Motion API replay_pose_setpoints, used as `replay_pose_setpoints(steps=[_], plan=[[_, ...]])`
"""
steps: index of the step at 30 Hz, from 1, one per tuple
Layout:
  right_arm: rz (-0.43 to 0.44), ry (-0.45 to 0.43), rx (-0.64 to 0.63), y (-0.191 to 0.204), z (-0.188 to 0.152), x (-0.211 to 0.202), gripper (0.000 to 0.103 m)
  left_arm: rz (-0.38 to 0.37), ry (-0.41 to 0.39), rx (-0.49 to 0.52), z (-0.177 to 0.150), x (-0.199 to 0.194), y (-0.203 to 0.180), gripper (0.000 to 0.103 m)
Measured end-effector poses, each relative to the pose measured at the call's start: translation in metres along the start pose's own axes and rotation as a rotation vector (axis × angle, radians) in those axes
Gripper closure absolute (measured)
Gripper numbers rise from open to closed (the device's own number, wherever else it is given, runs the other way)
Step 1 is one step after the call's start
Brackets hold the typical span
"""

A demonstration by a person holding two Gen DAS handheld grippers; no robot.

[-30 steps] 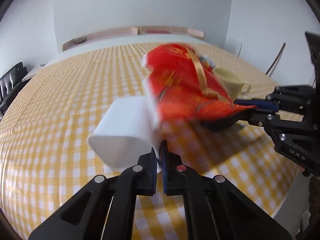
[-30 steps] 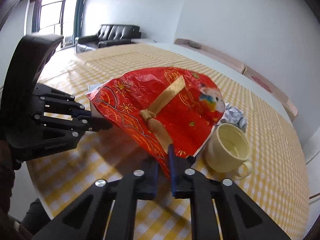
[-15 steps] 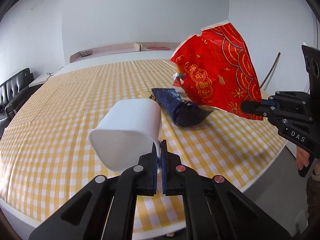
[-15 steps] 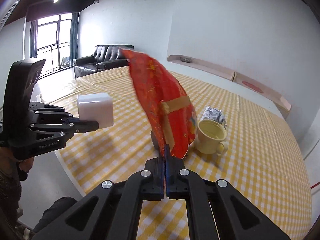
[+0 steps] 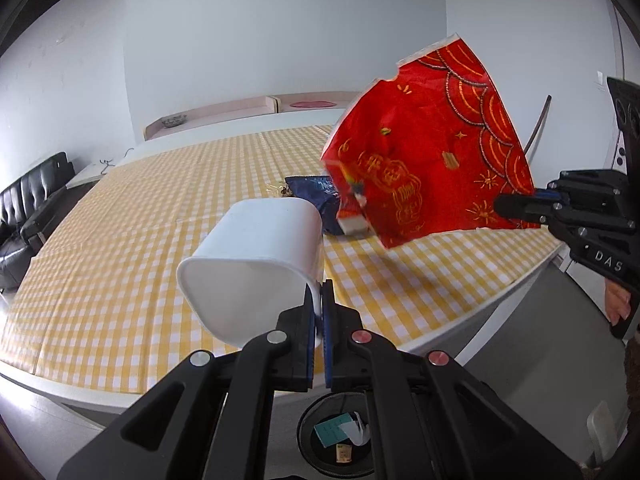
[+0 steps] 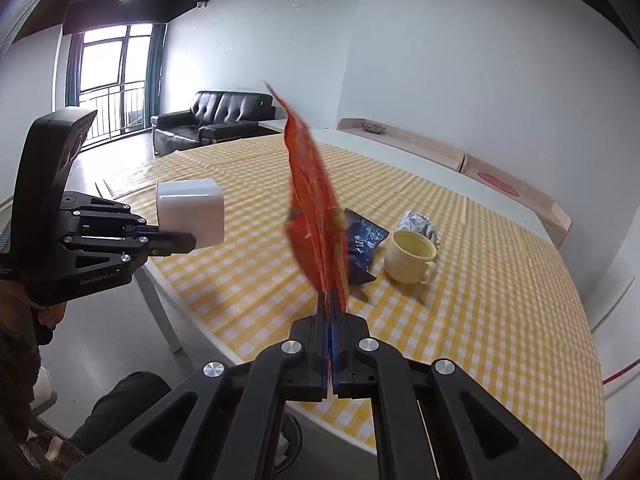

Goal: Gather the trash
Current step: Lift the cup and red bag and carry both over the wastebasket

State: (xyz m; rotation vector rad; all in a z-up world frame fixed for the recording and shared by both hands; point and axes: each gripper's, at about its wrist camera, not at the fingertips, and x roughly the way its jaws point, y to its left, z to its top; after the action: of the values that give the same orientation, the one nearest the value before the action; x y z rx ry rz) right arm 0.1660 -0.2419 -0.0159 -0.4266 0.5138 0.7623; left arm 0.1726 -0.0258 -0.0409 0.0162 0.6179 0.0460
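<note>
My left gripper (image 5: 319, 298) is shut on the rim of a white plastic cup (image 5: 256, 256), held above the table's near edge; the cup also shows in the right wrist view (image 6: 190, 212). My right gripper (image 6: 330, 312) is shut on the corner of a red foil bag (image 6: 314, 216), held upright in the air; in the left wrist view the bag (image 5: 428, 168) hangs at the right, with the right gripper (image 5: 516, 208) beside it. A blue snack wrapper (image 6: 362, 248) and a crumpled foil ball (image 6: 418, 222) lie on the table. A black bin (image 5: 340, 436) stands on the floor below.
A cream mug (image 6: 410, 256) stands on the yellow checked tablecloth (image 6: 480, 280) next to the wrapper. A black sofa (image 6: 212, 120) stands beyond the table. The bin holds some paper scraps.
Both grippers have drawn back from the table and risen, carrying the cup and the red bag. The bin has come into the left wrist view.
</note>
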Motion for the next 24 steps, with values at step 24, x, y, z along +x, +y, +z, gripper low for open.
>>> replay_pose_setpoints(steps=[24], plan=[[0.121, 0.058, 0.058, 0.047, -0.073, -0.055, 0.097, -0.015, 0.049, 0.031, -0.067, -0.032, -0.05, 0.099]])
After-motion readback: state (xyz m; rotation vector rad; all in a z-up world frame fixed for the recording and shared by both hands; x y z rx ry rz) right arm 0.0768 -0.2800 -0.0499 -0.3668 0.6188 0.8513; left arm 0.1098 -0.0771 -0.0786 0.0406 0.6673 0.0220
